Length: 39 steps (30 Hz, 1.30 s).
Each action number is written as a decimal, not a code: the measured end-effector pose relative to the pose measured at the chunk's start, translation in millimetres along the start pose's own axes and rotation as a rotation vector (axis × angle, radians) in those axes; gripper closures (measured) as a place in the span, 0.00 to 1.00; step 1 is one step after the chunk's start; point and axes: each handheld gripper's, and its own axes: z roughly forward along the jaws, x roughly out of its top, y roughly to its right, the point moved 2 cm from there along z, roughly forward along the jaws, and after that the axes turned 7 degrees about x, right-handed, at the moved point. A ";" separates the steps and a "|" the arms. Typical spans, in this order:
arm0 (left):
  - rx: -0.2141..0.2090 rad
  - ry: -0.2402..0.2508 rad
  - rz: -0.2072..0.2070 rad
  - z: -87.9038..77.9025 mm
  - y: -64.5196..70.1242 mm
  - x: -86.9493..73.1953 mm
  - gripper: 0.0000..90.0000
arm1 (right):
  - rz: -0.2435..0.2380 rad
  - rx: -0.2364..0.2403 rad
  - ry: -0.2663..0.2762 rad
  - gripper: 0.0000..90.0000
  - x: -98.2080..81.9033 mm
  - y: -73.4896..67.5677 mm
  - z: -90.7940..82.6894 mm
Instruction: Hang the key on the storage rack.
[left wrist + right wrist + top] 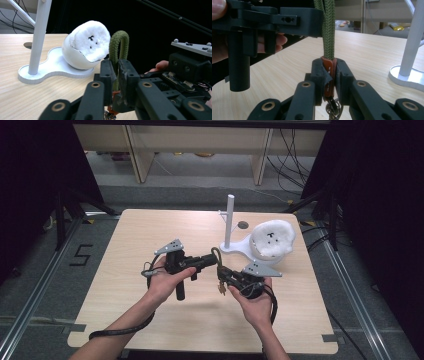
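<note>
Right now I have the green cord loop (119, 47) pinched by my left gripper (117, 72) and its leather tab (328, 75) by my right gripper (329, 75), mid-frame above the counter (150, 315); pulling apart risks slipping.

Your left tool (113, 75) hides the lower run of the green cord loop (119, 45) between its jaws in the left gripper view; the cord's contact point there cannot be read. In the right gripper view the cord's upper end runs off the top edge, and the metal ring (332, 108) below the brown leather tab (328, 75) is cut off by the bottom edge. The white stand (412, 50) is cropped at the right and top edges. In the high view, the small items hanging below your right tool (224, 279) are too small to identify, and your forearms leave the frame at the bottom. The marks on the white plush ball (272, 239) are too small to resolve.
</note>
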 end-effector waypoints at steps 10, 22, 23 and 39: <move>-0.001 -0.007 0.037 -1.4 4.0 3.3 0.94 | -0.002 0.006 0.008 0.87 0.9 -0.1 0.3; 0.056 0.015 0.087 -7.0 -3.1 10.4 0.94 | -0.008 -0.038 0.010 0.73 2.5 3.2 -8.4; 0.059 0.018 0.091 -7.8 -3.9 11.0 0.94 | 0.015 -0.036 0.007 0.72 1.9 2.1 -8.9; 0.120 0.037 0.123 -22.0 -19.2 16.1 0.94 | -0.002 -0.074 -0.019 0.68 -7.0 8.1 -24.1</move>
